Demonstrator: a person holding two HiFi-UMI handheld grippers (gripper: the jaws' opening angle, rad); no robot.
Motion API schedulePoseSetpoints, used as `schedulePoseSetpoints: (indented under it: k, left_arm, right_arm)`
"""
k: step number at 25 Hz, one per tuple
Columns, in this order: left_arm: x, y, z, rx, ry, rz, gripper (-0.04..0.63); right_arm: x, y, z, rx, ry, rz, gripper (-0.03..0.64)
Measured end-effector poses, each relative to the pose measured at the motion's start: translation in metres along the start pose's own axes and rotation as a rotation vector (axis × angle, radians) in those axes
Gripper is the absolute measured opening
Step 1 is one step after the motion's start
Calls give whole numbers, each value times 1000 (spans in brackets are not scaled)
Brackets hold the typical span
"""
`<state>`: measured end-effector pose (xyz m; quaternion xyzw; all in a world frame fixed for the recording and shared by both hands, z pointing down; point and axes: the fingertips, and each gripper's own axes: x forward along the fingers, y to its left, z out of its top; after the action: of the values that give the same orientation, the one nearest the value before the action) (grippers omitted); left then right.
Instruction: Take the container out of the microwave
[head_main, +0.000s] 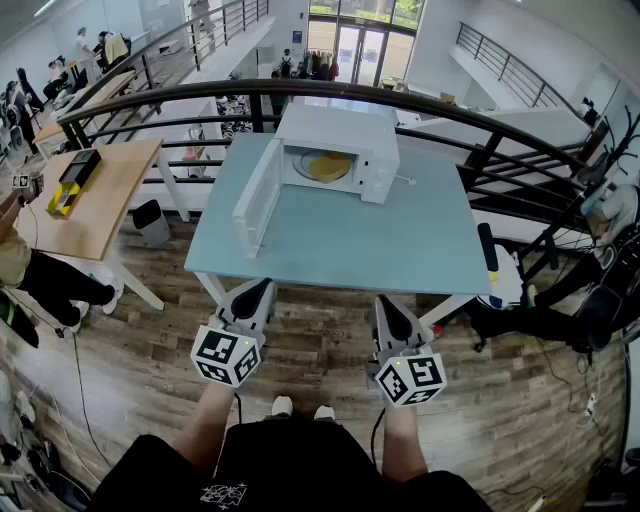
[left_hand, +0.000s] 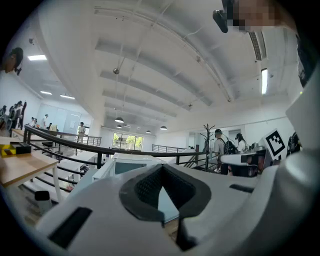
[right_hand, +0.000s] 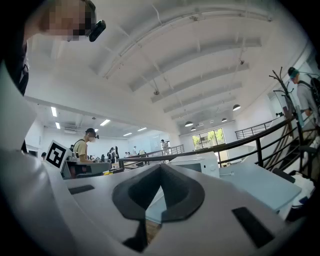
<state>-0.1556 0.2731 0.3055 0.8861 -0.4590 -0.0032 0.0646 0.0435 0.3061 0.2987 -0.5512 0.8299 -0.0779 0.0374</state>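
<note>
A white microwave (head_main: 372, 140) stands at the far side of a light blue table (head_main: 380, 240). Its door (head_main: 256, 200) hangs wide open to the left. Inside lies a yellow container (head_main: 327, 165). Both grippers are held level near the person's body, short of the table's near edge and far from the microwave. The left gripper (head_main: 254, 291) is shut with nothing in it, and its own view shows its jaws (left_hand: 163, 166) closed tip to tip, the microwave (left_hand: 131, 165) beyond them. The right gripper (head_main: 390, 305) is also shut and holds nothing, its tips (right_hand: 161, 164) meeting before the microwave (right_hand: 200, 162).
A dark curved railing (head_main: 300, 92) runs behind the table. A wooden desk (head_main: 95, 200) with a yellow and black object (head_main: 72, 182) stands at the left, a small bin (head_main: 152, 222) beside it. A seated person's leg (head_main: 60, 285) shows at the left edge. Dark equipment (head_main: 560, 320) crowds the right.
</note>
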Motion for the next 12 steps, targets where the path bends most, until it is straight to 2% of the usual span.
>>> schedulePoseSetpoints:
  k: [8,12]
  left_arm:
    - [-3,22,11,18,-20,7,8]
    - [-3,30,16,31,-36,5,8]
  right_arm:
    - [8,11,6,-29,-12,-23,5]
    - [10,14,11,-5,-44,-24,6]
